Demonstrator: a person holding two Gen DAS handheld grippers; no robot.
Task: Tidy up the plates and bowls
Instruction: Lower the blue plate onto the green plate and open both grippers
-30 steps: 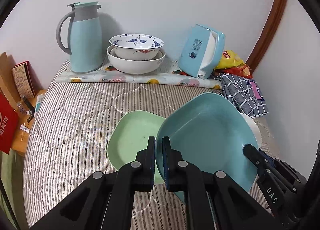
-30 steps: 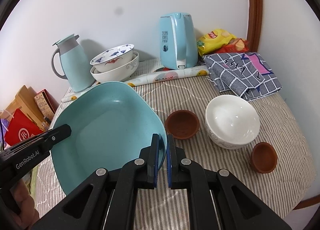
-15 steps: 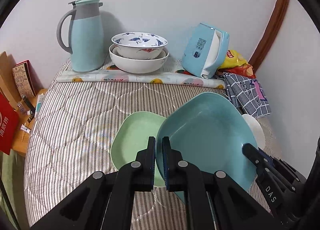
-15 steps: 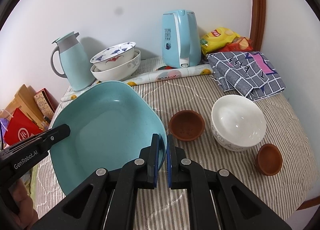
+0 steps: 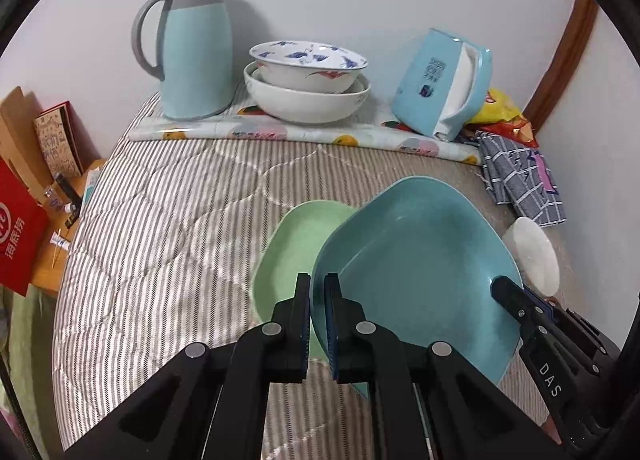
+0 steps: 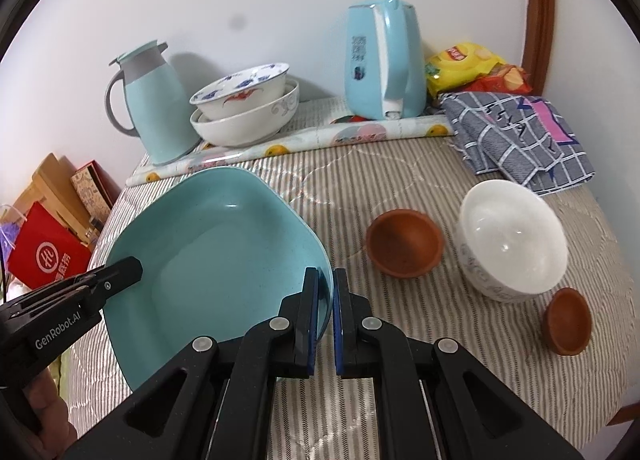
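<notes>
Both grippers hold one big teal square plate [image 5: 416,272] by opposite rims, above the table. My left gripper [image 5: 318,292] is shut on its left rim. My right gripper [image 6: 326,288] is shut on its right rim [image 6: 216,256]. A light green plate [image 5: 292,244] lies on the striped cloth under and left of the teal plate. A white bowl [image 6: 512,236], a larger brown bowl [image 6: 404,240] and a small brown bowl [image 6: 568,320] sit to the right. Two stacked white bowls [image 5: 308,88] stand at the back.
A teal jug [image 5: 192,48] and a teal kettle [image 5: 444,80] stand at the back wall on a rolled patterned mat [image 5: 304,136]. A checked cloth [image 6: 516,136] and snack bags [image 6: 472,68] lie back right. Boxes and a red bag [image 5: 20,236] sit off the left table edge.
Both grippers have carried the teal plate a little forward and to the right, so it hangs further over the green plate. Both stay shut on its rims.
</notes>
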